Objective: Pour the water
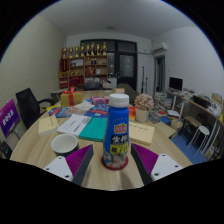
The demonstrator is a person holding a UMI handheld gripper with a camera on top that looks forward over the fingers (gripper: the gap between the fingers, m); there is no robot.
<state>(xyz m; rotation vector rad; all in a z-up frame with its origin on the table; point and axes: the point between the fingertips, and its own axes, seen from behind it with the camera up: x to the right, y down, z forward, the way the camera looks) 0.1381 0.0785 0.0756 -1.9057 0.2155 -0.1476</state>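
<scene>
A white bowl (64,143) sits on the desk (40,150) just left of the gripper (116,165). Its jaws appear closed on a blue-labelled bottle (118,130) with a white cap, held upright between the pink pads. To pour well, the bottle should travel left over the bowl, then tip slowly with the cap off. The label carries writing, but it is too small to read. Papers (140,132) lie to the right.
</scene>
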